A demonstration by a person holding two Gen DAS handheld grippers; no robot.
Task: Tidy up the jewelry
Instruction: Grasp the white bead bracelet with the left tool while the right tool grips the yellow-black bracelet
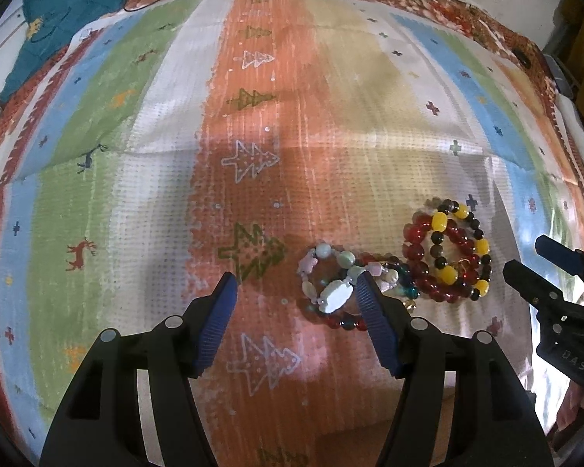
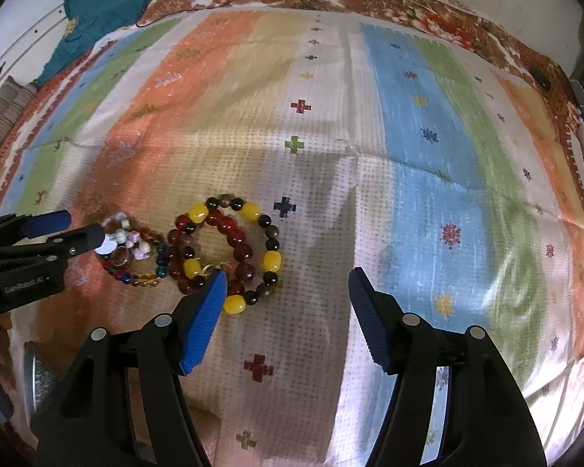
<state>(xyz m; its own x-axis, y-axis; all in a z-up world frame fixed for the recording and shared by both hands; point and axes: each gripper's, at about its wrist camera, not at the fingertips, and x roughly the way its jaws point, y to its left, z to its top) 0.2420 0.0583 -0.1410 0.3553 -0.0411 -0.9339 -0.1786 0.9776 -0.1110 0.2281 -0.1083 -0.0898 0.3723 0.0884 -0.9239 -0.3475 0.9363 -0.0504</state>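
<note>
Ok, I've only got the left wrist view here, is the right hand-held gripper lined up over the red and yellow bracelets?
Observer: Not centred. The right hand-held gripper is open over bare cloth; only its left pad overlaps the near edge of the red and yellow bracelets.
Operator: What's hidden behind my own right finger?
Observer: The multicoloured bead bracelet closes its loop there, with amber beads on the near side and teal beads against the dark red ones.
Operator: Is my gripper touching that pile?
Observer: The nearer fingertip of the left hand-held gripper sits right at the pale beads; I cannot tell whether they touch.
</note>
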